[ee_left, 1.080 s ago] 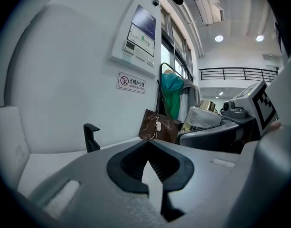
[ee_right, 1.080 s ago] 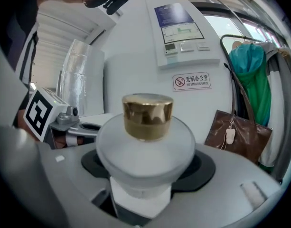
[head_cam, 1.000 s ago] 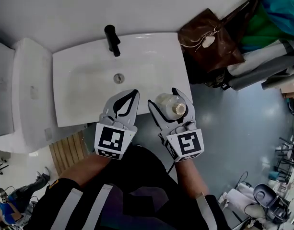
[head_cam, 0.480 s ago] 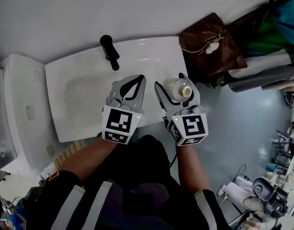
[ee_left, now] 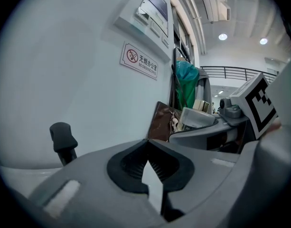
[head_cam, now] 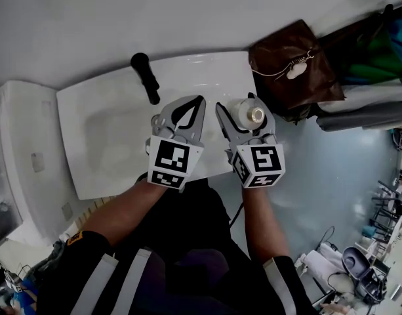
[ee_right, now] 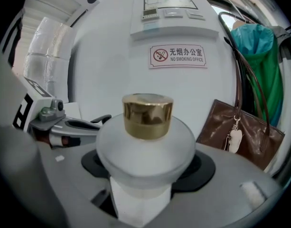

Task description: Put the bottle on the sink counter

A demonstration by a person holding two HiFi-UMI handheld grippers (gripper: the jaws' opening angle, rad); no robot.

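A frosted bottle [head_cam: 248, 113] with a gold cap [ee_right: 147, 115] stands upright between the jaws of my right gripper [head_cam: 244, 110], which is shut on its body. In the head view it hangs over the right end of the white sink counter [head_cam: 237, 71], close to the right edge. My left gripper [head_cam: 199, 102] is beside it on the left, over the basin, its tips [ee_left: 146, 140] touching with nothing between them. The bottle's lower part is hidden by the jaws.
A black faucet [head_cam: 145, 77] rises at the back of the basin [head_cam: 109, 136], left of both grippers. A brown leather bag [head_cam: 292, 67] hangs just right of the counter. A white toilet tank [head_cam: 23, 143] is at far left. The wall behind carries a no-smoking sign [ee_right: 177, 56].
Both grippers have moved forward from the sink's near edge toward its back, the right one carrying the bottle along. The jaws have kept their openings.
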